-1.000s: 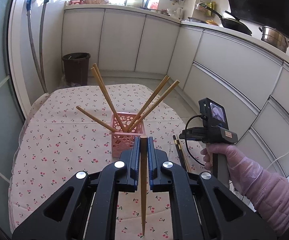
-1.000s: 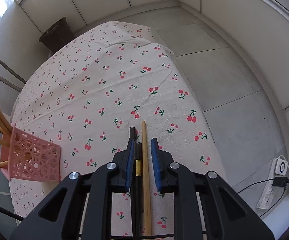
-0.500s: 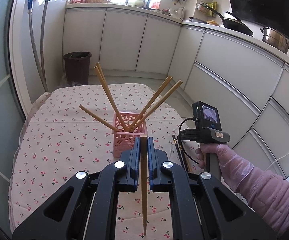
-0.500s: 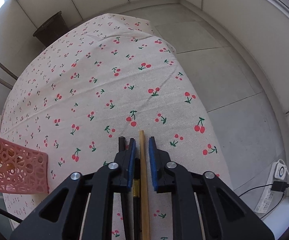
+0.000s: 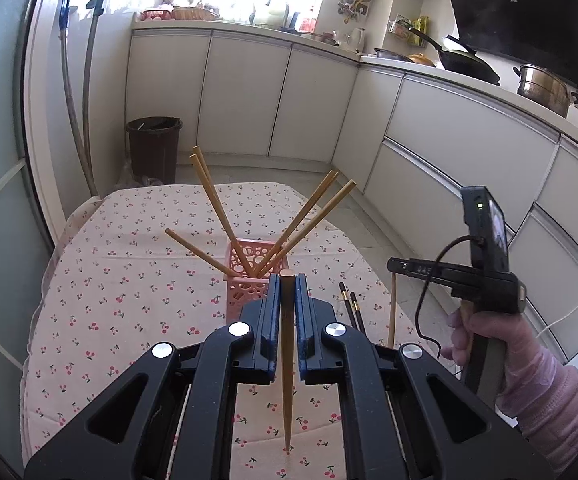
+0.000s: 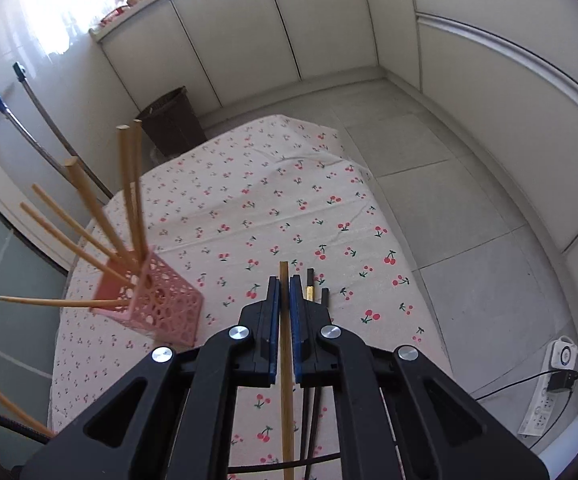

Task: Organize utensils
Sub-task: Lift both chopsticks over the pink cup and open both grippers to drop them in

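A pink perforated holder stands on the cherry-print table with several wooden chopsticks fanned out of it; it also shows in the right wrist view. My left gripper is shut on a wooden chopstick, held just before the holder. My right gripper is shut on another wooden chopstick, lifted above the table to the holder's right. Two black chopsticks lie on the cloth beneath it, also seen in the left wrist view.
A brown bin stands on the floor past the table's far end. White cabinets run along the back and right. Two mop handles lean at the left wall. A power strip lies on the floor at right.
My right gripper has closed on the wooden chopstick and lifted it off the table, tilting up so the holder comes into view. My left gripper has risen slightly with its chopstick.
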A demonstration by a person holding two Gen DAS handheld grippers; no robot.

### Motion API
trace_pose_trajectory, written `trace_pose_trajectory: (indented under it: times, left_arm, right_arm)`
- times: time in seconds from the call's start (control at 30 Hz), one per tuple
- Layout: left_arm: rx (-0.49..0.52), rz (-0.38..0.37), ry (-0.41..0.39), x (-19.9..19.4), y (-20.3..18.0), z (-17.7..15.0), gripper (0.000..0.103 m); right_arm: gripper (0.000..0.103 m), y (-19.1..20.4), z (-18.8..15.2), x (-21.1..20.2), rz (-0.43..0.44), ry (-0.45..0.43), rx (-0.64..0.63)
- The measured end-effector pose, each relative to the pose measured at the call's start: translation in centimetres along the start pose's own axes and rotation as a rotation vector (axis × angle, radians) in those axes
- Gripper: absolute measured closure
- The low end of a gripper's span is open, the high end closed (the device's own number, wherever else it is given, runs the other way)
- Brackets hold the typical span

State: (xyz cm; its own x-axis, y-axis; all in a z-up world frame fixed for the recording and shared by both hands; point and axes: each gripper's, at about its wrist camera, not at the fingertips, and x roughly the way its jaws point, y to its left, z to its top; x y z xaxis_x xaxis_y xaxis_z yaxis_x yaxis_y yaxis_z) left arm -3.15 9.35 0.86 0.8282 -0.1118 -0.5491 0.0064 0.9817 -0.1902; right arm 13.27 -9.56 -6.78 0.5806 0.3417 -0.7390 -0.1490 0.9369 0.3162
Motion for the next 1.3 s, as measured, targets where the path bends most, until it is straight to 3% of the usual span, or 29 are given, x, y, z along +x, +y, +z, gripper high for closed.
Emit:
trace_pose_trajectory:
  times: [0.47,0.97,1.13,1.3]
  left_arm:
    - [-0.042,-0.007,-0.052,-2.3,1.0,1.1,0.096]
    - [-0.083,0.047,-0.308,-4.3,1.2,12.2,0.096]
    - [-0.098,0.093,-0.331,-1.8,1.8,13.2,0.096]
    - [-0.148,0.105,-0.265,1.6,3.1,11.8,0.093]
  right_arm:
    - [0.098,2.4,-3.4,-11.2,0.13,-0.123,-0.06]
    - [0.098,6.9,5.3,-17.8,0.324,-0.337,-0.036]
    - [0.098,7.3,6.2,-17.7,0.332,-0.377,-0.034]
    - [0.098,7.2,6.4,-16.5,0.304,-0.365,-0.033]
